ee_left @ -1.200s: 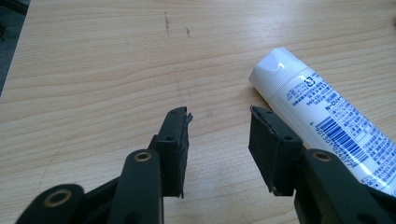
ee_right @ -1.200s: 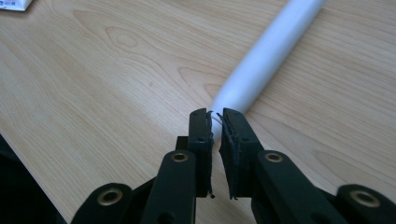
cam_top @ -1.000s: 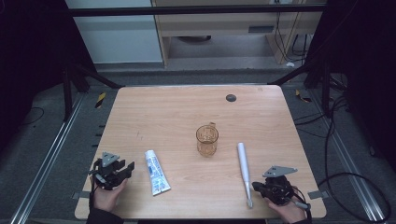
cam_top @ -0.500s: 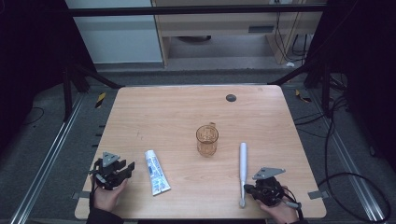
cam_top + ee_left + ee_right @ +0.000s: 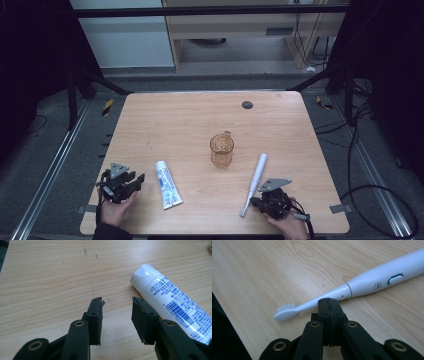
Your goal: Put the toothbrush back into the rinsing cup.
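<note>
With both hands low at the near edge of the table (image 5: 150, 115), the right gripper (image 5: 263, 204) sits at near right, jaws clenched flat together with nothing between them; in the right gripper view the closed tips (image 5: 328, 305) are up against the thin neck of the electric toothbrush (image 5: 372, 282), just behind it, and I can't tell whether they actually touch. Toothbrush lies flat on the wood, bristle head (image 5: 284, 311) toward the near edge, white handle running away and slightly right, button face up. From the high view the toothbrush (image 5: 254, 183) lies diagonally, head near, handle end pointing toward the amber glass cup (image 5: 221, 149), which stands upright near table centre, apart from the brush. Left gripper (image 5: 131, 183) is at near left, jaws partly apart, gripping nothing; in the left gripper view bare wood shows between the two pads (image 5: 96, 312). White toothpaste tube (image 5: 172, 305) lies flat just right of that gripper's right jaw, cap end pointing away, barcode side up. High view: tube (image 5: 167, 183) lies between the two grippers, closer to the left one, cap toward the far side. Small dark disc (image 5: 247, 104) sits far on the table, well apart from everything.
</note>
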The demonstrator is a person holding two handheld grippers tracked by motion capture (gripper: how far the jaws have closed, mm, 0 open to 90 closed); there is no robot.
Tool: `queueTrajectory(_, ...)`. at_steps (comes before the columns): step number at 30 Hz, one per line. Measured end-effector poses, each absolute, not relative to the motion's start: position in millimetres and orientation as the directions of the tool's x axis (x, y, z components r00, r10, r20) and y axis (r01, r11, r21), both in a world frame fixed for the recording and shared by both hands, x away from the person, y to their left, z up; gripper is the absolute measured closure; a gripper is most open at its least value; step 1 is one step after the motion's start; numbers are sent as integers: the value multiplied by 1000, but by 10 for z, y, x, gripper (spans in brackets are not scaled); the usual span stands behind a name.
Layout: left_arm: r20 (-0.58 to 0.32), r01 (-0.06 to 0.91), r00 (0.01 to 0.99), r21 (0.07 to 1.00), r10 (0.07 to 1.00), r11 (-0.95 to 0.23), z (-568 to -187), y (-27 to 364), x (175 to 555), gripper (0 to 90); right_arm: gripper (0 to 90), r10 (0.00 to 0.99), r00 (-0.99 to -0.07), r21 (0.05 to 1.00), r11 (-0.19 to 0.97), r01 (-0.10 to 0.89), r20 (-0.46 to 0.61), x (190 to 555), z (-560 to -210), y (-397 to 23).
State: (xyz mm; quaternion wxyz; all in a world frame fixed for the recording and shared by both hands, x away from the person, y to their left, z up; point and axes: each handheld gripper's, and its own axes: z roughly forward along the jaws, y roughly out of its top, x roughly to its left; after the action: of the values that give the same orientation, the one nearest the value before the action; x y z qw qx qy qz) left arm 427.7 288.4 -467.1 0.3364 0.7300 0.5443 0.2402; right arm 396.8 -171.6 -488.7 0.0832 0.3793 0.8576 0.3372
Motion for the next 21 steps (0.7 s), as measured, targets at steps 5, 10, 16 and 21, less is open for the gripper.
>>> queueTrajectory(5, -17, 633, 292, 753, 956, -180, -4674, 2885, 4282, 602, 898, 717, -687, 679, 445, 584, 121, 3980, -4810, -1760)
queueTrajectory(10, -14, 631, 295, 754, 955, -184, -4670, 2877, 4285, 606, 899, 755, -648, 729, 388, 565, 100, 4088, -4699, -1833)
queueTrajectory(16, -17, 634, 298, 751, 954, -185, -4672, 2892, 4293, 621, 900, 816, -572, 782, 301, 545, 85, 4408, -4629, -1882)
queueTrajectory(21, -16, 633, 306, 751, 952, -190, -4671, 2891, 4299, 643, 900, 860, -505, 802, 253, 542, 70, 4776, -4670, -1891)
